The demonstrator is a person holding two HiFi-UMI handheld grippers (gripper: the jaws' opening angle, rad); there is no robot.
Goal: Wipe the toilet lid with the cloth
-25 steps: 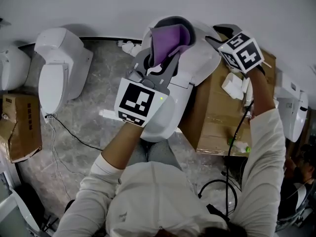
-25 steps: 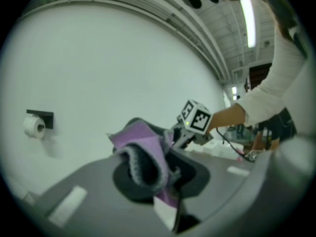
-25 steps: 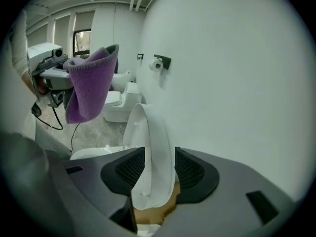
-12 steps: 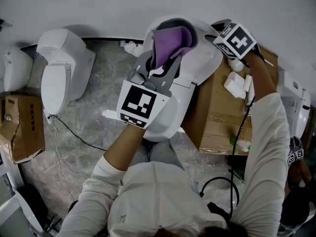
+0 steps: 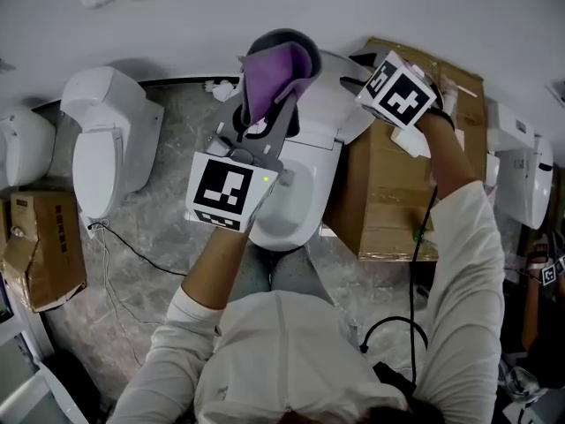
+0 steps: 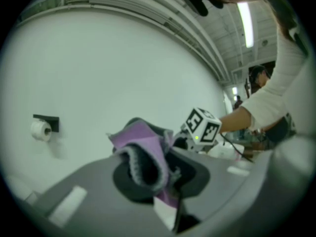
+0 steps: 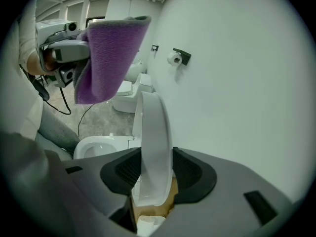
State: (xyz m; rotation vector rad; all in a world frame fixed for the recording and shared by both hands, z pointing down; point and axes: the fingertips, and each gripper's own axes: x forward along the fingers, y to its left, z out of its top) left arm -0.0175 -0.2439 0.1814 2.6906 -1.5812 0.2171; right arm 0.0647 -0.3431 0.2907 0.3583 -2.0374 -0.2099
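A white toilet (image 5: pixel 296 206) stands in the middle of the head view with its bowl showing. Its lid (image 5: pixel 340 104) is raised against the wall. My right gripper (image 5: pixel 353 82) is shut on the lid's edge; in the right gripper view the upright lid (image 7: pixel 154 142) stands between the two pads of this gripper (image 7: pixel 153 181). My left gripper (image 5: pixel 272 104) is shut on a purple cloth (image 5: pixel 269 73) and holds it in the air just left of the lid. The cloth (image 6: pixel 143 152) bunches out of that gripper (image 6: pixel 153 181) and also shows as a hanging purple cloth (image 7: pixel 108 58).
A large cardboard box (image 5: pixel 388 193) stands right of the toilet with small white items on it. A second toilet (image 5: pixel 101 140) and another box (image 5: pixel 40 237) are at the left. A cable (image 5: pixel 132 246) runs over the floor. A toilet-paper holder (image 7: pixel 175 57) hangs on the wall.
The left gripper with the cloth has shifted left, off the lid's face. The right gripper has moved left along the lid's top, and the toilet's bowl now shows.
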